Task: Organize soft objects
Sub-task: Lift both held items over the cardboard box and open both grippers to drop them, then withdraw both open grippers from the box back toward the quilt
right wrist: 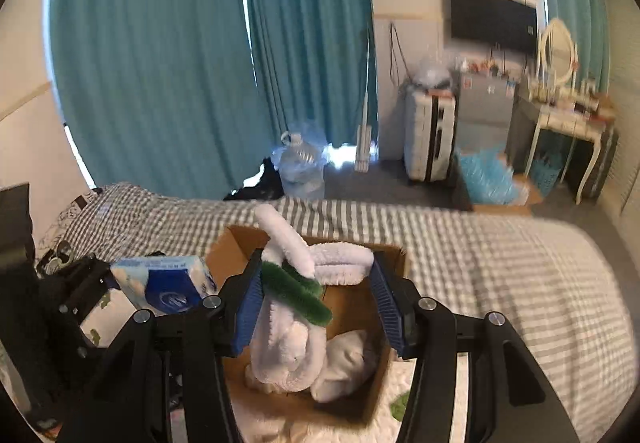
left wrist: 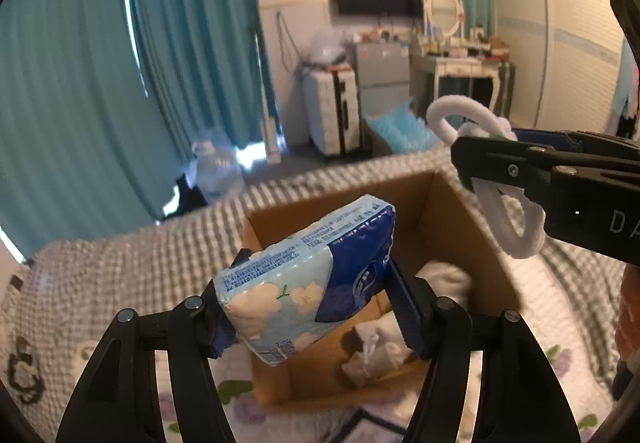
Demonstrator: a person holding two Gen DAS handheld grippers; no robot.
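While both hands hang over the cardboard box (left wrist: 448, 203), each one is carrying something soft that looks ready to go inside. The left hand-held gripper (left wrist: 308, 307) is clenched on a pack of tissues (left wrist: 304, 275), with its blue pads pressing the two sides, so the pack sits tilted in the air above the near left side of the box. The right hand-held gripper (right wrist: 316, 307) is holding a fluffy white toy (right wrist: 296, 323) with a green strip (right wrist: 296, 293) on it. The toy hangs between the blue pads, and its long soft loops flop up and down past them. I think the left pad is pressing it, but I cannot tell if the far pad touches it too. The box sits on a bed (right wrist: 480, 263) with a grey checked blanket (left wrist: 120, 263), and it is open at the top so things can be dropped in. Some white soft things (right wrist: 348, 363) already lie at the bottom. Both hand-held grippers point down at a slant, which makes sense, because that way the soft things are aimed at the open box. My guess is that the next job is to lower each thing and let go, one at a time, so they do not bump. The tissue pack may land on the edge if it is let go too soon.
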